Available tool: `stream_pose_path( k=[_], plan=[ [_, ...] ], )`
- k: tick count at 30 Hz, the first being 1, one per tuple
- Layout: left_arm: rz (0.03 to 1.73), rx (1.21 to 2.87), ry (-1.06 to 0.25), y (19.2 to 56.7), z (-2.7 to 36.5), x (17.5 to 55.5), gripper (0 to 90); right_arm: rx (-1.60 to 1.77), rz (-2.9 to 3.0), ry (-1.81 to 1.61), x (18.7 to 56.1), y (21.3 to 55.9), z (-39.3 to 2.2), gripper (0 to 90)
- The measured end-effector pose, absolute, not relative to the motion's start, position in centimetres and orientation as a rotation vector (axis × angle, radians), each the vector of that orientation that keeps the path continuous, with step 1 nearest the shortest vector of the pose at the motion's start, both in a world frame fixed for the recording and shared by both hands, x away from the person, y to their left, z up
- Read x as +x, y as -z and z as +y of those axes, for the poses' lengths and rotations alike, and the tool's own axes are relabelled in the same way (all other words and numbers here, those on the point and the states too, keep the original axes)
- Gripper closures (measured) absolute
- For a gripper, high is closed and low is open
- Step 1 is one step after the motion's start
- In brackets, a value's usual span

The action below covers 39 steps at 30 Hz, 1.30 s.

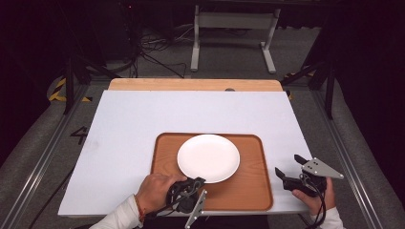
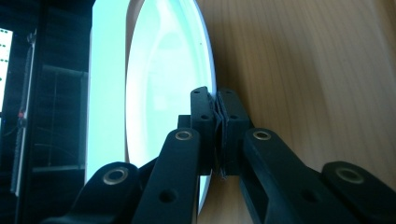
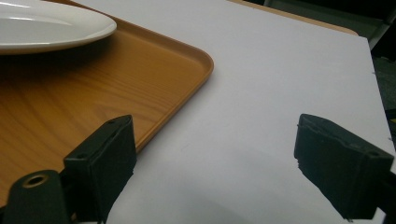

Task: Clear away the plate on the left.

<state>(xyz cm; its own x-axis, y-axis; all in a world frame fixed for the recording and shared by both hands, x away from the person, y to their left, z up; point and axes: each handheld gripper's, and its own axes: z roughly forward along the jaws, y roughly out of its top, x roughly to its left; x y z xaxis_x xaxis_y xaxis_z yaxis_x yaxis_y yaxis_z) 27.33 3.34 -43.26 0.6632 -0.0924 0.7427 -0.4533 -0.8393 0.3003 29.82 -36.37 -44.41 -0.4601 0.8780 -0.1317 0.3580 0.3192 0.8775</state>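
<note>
Left gripper (image 2: 218, 109) jaws pinch plate (image 1: 208, 157) rim on tray (image 1: 248, 186); right gripper (image 1: 292, 171) gapes empty: lift level, keep pinch firm.

Glossy plate on a wood-look tray, matt boards, black plastic tooling.

The plate (image 1: 208, 158) is smooth and white with a glossy, glazed-looking finish that catches soft highlights. Under the plate, the tray (image 1: 248, 183) shows a printed or veneered wood grain in warm brown, smooth with a low satin sheen along its raised rim. Around the tray, the surface (image 1: 124, 129) is a flat, pale, matt sheet, paper-like or painted; beyond it a strip of light bare wood (image 1: 191, 84) shows. The left gripper (image 2: 218, 109) and the right gripper (image 3: 212, 158) look like matt black plastic, slightly textured, with small bright metal rivets; a grey plate (image 1: 321, 168) beside the tray appears to be brushed metal.
</note>
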Motion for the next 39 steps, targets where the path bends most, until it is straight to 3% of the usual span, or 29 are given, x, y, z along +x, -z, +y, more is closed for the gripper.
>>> stream_pose_path(
  k=[22,39],
  plan=[
    [-0.317,2.513,-0.813,44.6,4.4,29.1,78.5,1.088,1.988,-1.08,29.9,44.6,-36.2,13.3],
    [-0.203,2.494,-0.578,44.3,5.9,30.4,70.6,1.086,1.987,-1.092,29.9,44.6,-36.3,13.0]
  ],
)
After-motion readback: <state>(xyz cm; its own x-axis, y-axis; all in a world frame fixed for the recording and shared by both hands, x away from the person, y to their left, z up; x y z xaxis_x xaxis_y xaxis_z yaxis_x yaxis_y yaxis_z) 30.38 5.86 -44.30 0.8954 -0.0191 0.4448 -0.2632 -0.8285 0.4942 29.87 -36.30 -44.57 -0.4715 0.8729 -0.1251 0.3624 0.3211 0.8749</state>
